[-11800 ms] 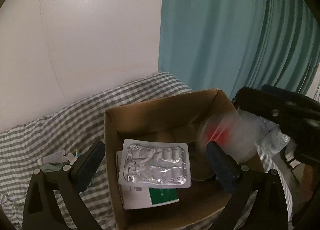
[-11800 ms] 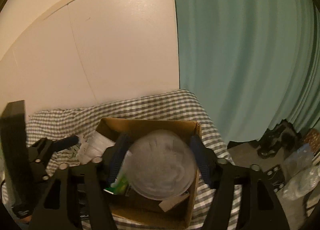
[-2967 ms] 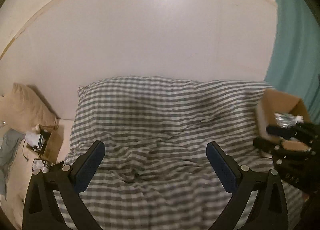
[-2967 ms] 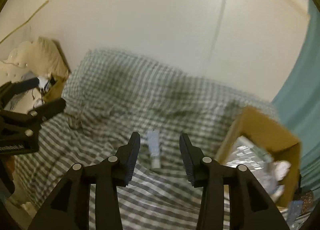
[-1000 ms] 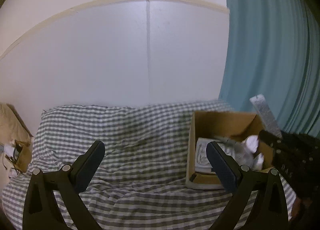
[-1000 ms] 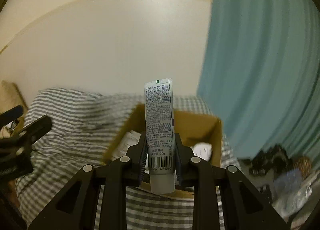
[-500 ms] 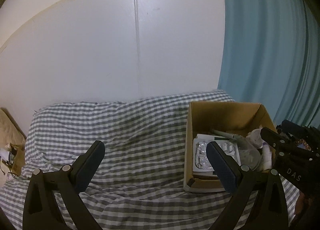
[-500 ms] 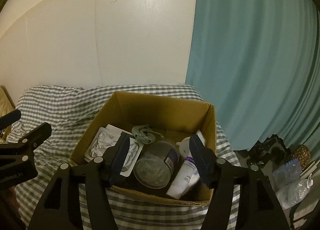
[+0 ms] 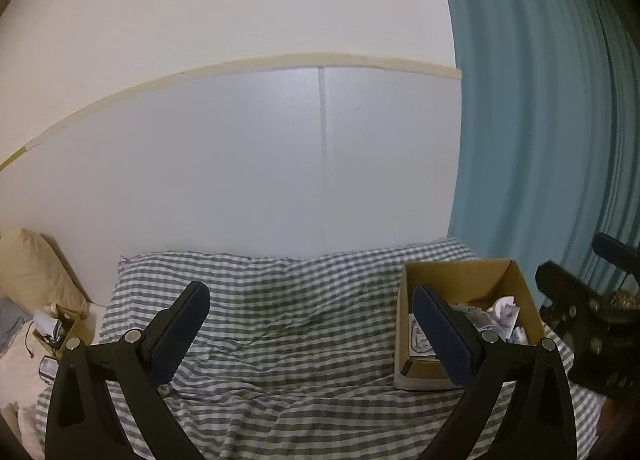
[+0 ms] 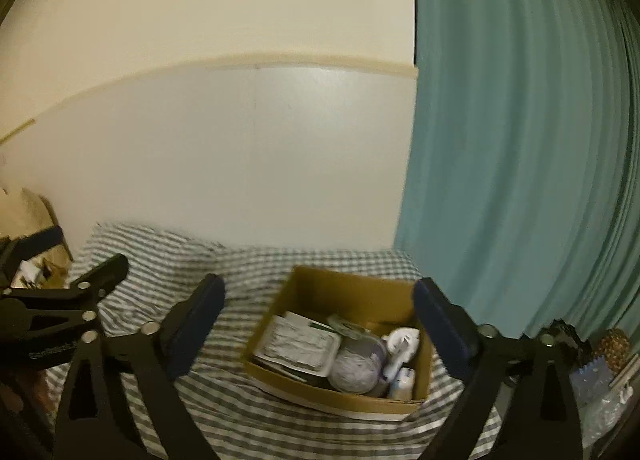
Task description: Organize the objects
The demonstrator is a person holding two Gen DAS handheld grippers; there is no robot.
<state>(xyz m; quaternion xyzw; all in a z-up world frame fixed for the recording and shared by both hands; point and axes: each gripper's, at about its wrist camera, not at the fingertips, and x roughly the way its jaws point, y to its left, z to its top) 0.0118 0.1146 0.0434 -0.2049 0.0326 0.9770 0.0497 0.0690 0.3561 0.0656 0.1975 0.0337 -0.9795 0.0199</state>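
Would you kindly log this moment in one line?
left tongs: open, empty | right tongs: opening, empty | cardboard box: filled, on checked bedcover

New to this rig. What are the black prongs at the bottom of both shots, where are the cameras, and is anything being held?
No robot arm here: a person carries a hand-held gripper in each hand, with a fisheye camera on each looking forward along its two fingers. The black prongs are those fingers. The left hand-held gripper is open and empty. The right hand-held gripper is opening its jaws, with nothing between them. Both views show a checked bedspread carrying a cardboard box of small household items, including a foil blister pack. A teal curtain hangs on the right.
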